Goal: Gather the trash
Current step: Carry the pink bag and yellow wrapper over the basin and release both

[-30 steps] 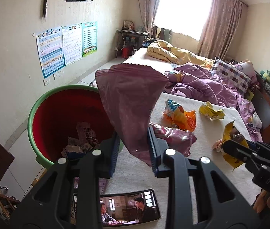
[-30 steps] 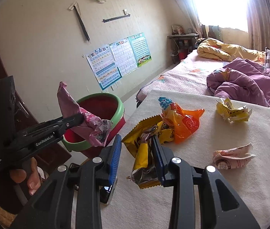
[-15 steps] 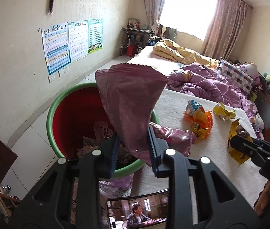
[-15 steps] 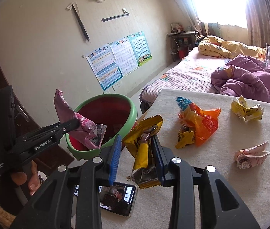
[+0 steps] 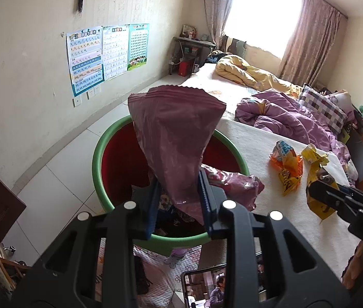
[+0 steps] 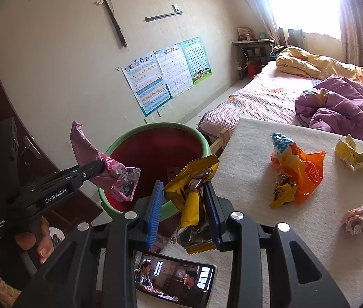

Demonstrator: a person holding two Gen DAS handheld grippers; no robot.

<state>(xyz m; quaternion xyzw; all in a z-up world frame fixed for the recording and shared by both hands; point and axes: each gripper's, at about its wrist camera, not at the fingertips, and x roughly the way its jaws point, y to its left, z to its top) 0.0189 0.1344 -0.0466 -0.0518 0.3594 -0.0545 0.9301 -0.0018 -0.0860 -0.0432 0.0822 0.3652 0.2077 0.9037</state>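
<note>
Our claws now nearer the bin (image 5: 104, 154), left claw (image 5: 179, 200) pinching a purple wrapper (image 5: 173, 133) over it, right claw (image 6: 184, 210) gripping a yellow wrapper (image 6: 191, 187) at its rim, phone (image 6: 173, 279) below on the surface (image 6: 309, 243), orange bag (image 6: 297, 172) beyond.

Left gripper (image 5: 179, 197), right gripper (image 6: 183, 214): black frames, blue ribbed pads, silver screws. White "GenRobot.AI" lettering. Bare hand (image 6: 31, 241), dark cuff.

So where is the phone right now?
The phone lies screen-up at the near table edge, bottom centre of the right wrist view, just below the right tongs and beside the bin.
</note>
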